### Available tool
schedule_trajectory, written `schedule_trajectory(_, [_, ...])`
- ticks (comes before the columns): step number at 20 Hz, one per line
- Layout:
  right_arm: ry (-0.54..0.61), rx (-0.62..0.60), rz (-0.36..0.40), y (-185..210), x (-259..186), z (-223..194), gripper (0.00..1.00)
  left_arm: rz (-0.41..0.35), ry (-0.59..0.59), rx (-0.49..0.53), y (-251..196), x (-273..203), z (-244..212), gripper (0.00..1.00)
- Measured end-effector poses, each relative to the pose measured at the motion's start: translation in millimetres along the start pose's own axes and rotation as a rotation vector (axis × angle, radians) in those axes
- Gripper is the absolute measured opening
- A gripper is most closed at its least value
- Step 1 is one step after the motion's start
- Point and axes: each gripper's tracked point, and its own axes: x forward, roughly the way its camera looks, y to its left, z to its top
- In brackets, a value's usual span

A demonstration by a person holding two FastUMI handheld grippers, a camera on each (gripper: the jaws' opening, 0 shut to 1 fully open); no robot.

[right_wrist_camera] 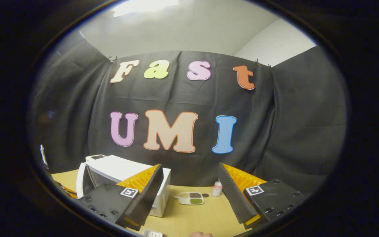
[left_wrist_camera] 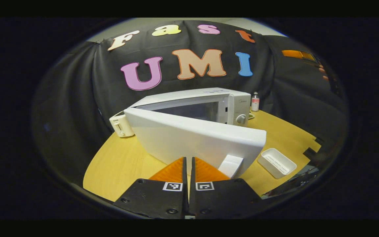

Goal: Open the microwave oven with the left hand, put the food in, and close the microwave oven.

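Observation:
The white microwave [left_wrist_camera: 209, 105] stands on the round wooden table [left_wrist_camera: 120, 164], its door [left_wrist_camera: 196, 138] swung partly open toward me. My left gripper [left_wrist_camera: 188, 159] is shut with nothing between its fingers, its tips close to the door's outer face, just left of the door handle [left_wrist_camera: 230, 164]. In the right gripper view the microwave [right_wrist_camera: 123, 171] is at lower left with its door [right_wrist_camera: 81, 179] standing out. My right gripper [right_wrist_camera: 189, 189] is open and held above the table. Beyond its fingers lies a small divided plate of food [right_wrist_camera: 191, 198].
A white toaster [left_wrist_camera: 121, 125] stands left of the microwave and a small bottle [left_wrist_camera: 255, 101] stands behind it on the right. An empty white rectangular tray [left_wrist_camera: 276, 162] lies right of the door. A hand [left_wrist_camera: 322, 70] shows at the far upper right.

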Motion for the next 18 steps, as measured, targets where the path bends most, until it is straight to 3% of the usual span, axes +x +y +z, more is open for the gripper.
schedule_trajectory(5, [0.007, 0.025, -0.017, -8, -2, 2, 0.96, -0.056, -0.006, -0.029, -22, 28, 14, 0.00])
schedule_trajectory(18, [0.011, 0.041, -0.023, -15, -11, 5, 0.96, -0.113, -0.023, 0.033, -54, 98, 39, 0.00])
